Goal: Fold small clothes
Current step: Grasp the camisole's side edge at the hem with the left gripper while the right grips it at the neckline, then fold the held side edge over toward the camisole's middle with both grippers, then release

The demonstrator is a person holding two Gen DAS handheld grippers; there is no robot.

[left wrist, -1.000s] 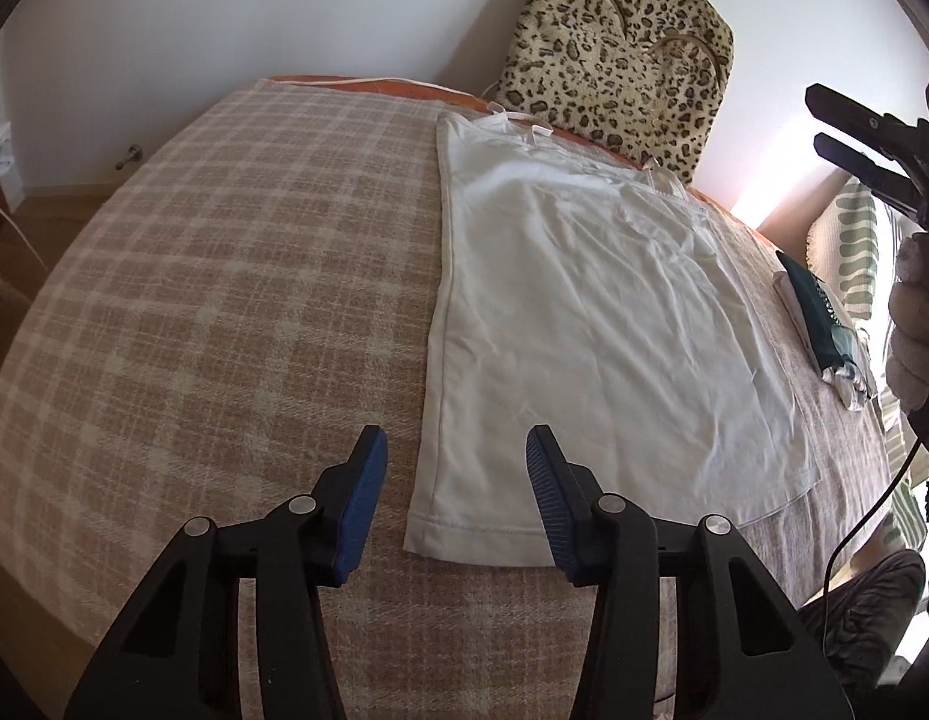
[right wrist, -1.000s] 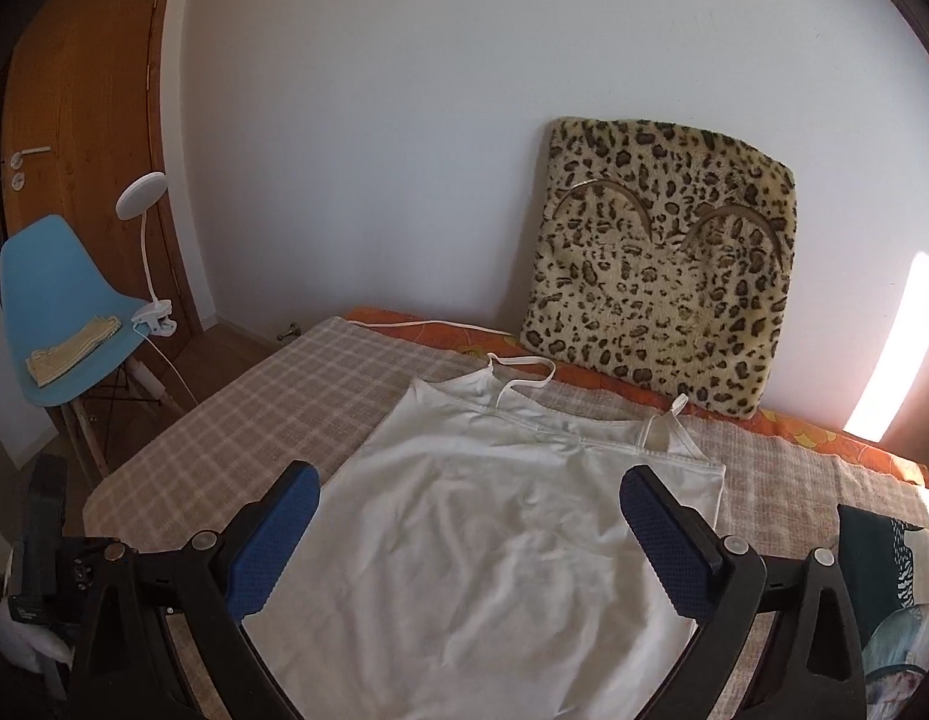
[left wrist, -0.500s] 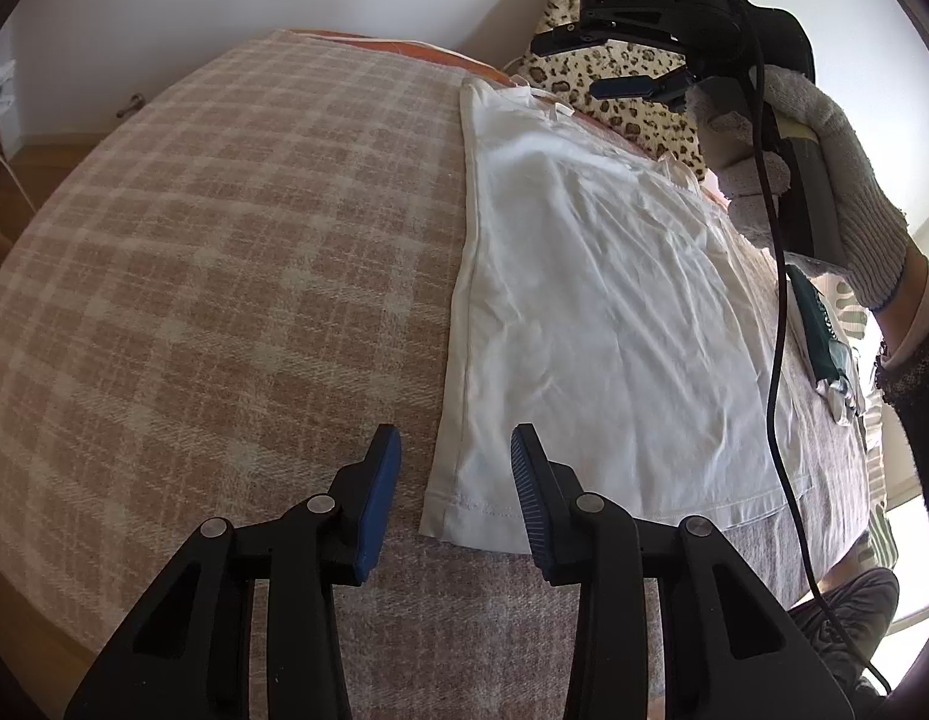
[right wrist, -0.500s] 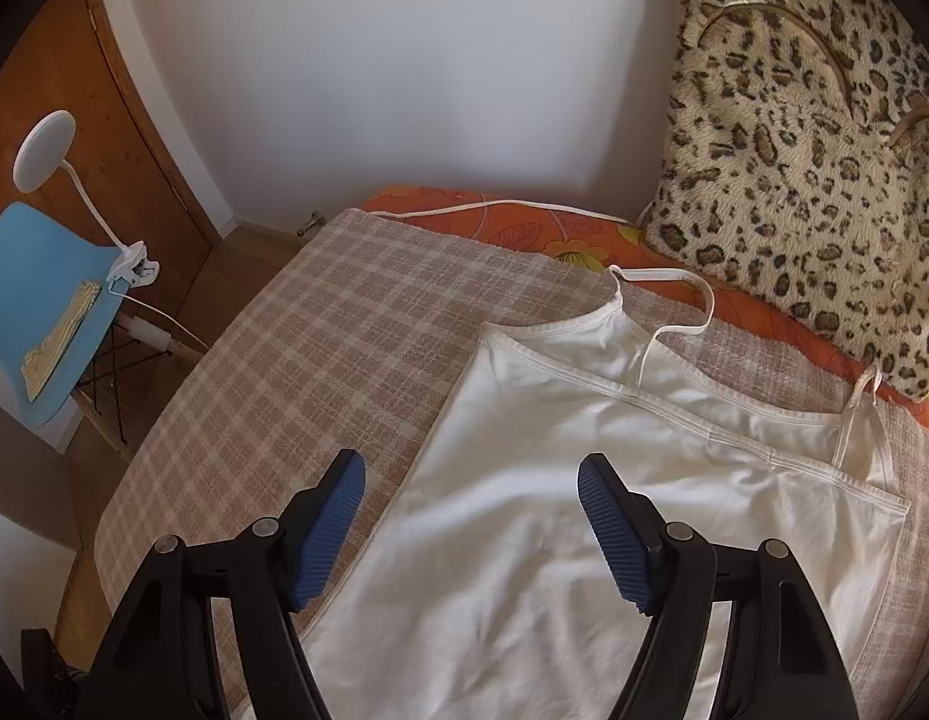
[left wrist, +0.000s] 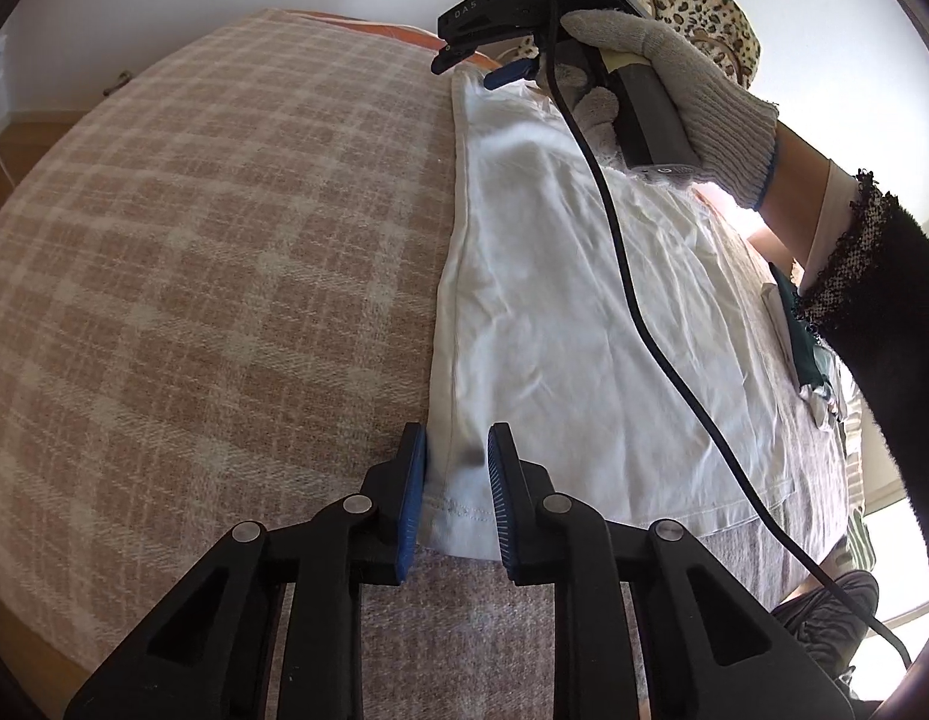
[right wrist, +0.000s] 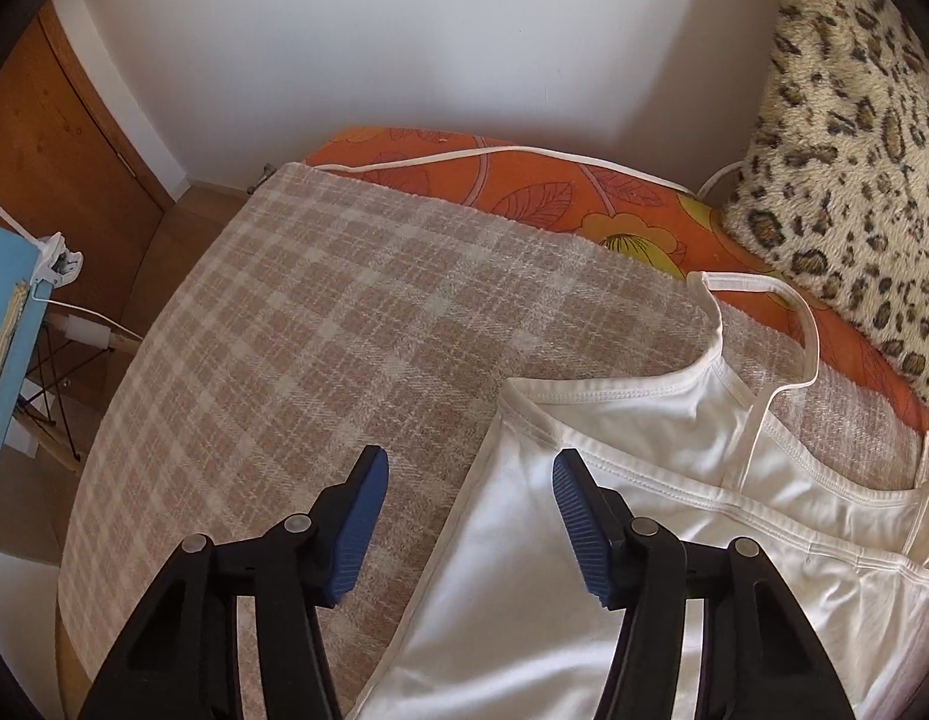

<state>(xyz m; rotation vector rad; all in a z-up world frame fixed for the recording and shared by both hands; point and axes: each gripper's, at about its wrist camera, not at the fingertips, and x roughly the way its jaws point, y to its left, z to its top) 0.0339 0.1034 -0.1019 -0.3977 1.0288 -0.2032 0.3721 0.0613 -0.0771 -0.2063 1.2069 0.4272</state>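
A white strappy top lies flat on a checked blanket on a bed. My left gripper is open, its jaws narrowed and standing on either side of the top's near left hem corner. My right gripper is open and straddles the top's left edge just below the armhole corner. It also shows in the left wrist view, held by a gloved hand over the far corner of the top. The thin shoulder straps lie toward the pillow.
A leopard-print cushion leans on the wall behind the top. An orange sheet shows at the bed's head. A folded dark green garment lies at the right. A blue chair stands at the left, by a wooden door.
Both grippers have come down to the top's left edge, the left at the hem corner, the right at the armhole corner. Both sets of jaws have narrowed.
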